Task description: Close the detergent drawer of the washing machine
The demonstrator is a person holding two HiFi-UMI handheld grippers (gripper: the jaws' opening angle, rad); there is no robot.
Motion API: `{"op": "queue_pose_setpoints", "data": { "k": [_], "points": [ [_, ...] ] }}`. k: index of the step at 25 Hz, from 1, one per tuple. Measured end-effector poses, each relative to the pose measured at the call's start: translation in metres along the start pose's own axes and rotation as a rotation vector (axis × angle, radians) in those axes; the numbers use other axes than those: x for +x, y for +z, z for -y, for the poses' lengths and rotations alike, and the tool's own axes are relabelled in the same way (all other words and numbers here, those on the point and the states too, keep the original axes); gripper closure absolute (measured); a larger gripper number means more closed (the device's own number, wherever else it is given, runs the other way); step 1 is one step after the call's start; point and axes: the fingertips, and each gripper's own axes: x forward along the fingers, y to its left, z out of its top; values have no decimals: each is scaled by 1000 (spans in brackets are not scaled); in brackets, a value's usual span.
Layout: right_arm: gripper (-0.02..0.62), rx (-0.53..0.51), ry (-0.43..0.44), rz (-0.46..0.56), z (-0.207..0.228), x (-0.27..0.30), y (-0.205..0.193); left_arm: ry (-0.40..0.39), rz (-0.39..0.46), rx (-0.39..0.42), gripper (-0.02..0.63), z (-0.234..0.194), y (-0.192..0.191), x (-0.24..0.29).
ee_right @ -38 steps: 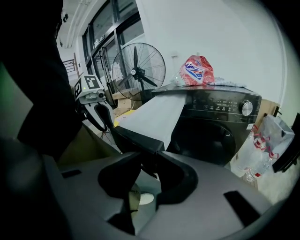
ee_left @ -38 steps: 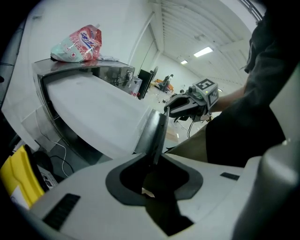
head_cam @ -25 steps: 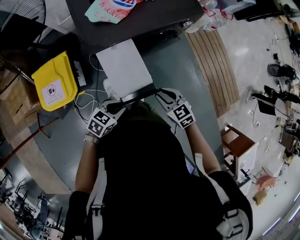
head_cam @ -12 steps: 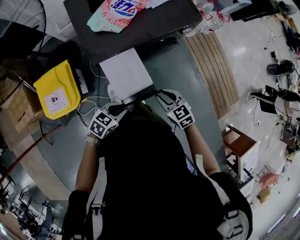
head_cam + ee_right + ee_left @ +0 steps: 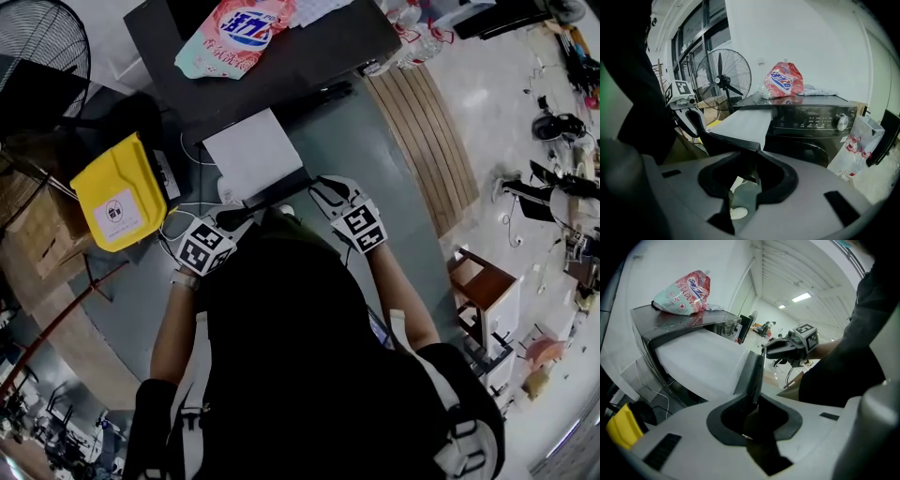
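A: The left gripper (image 5: 754, 401), how do its jaws stand?

B: About half closed, and clamped on the drawer (image 5: 701, 364). The dark front panel (image 5: 753, 371) runs edge-on straight into the gap, and the jaws pinch it near its left end.

A: And the right gripper (image 5: 746, 171)?

B: Its jaws are set a little wider, but they grip too. The panel's right corner sits between them, and floor shows through the gap below the corner.

A: Where is the drawer?

B: It is pulled out of the washer (image 5: 319, 42) and not shut. In the head view its white top juts toward the person. The dark panel lies across the near end, with a gripper at each end of it.

A: What does the head view not give you?

B: The grip itself. The marker cubes are plain there, but the fingertips are small against the dark panel. Each gripper view shows its own jaws on the panel. Each also shows the other gripper across from it: the right gripper (image 5: 765, 351) in the left gripper view, the left gripper (image 5: 696, 119) in the right one.

A: Does anything show only in the right gripper view?

B: The washer's front. It shows the control strip with its knob (image 5: 842, 122) and the round door below, and the drawer comes out to the left of the controls. The head view sees only the dark top, with a pink bag (image 5: 239, 33) lying on it.

A: And the left gripper view?

B: A yellow bin (image 5: 621, 430) sits low at its left edge. The head view puts the bin beside the drawer, on the person's left.
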Motion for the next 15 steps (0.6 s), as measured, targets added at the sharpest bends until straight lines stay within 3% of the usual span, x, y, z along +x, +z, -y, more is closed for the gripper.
{"op": "queue_pose_setpoints", "data": {
  "k": [15],
  "points": [
    [477,43,-58,2,14,21,18,-37,-35,24,526,-28,12,-4]
  ]
}}
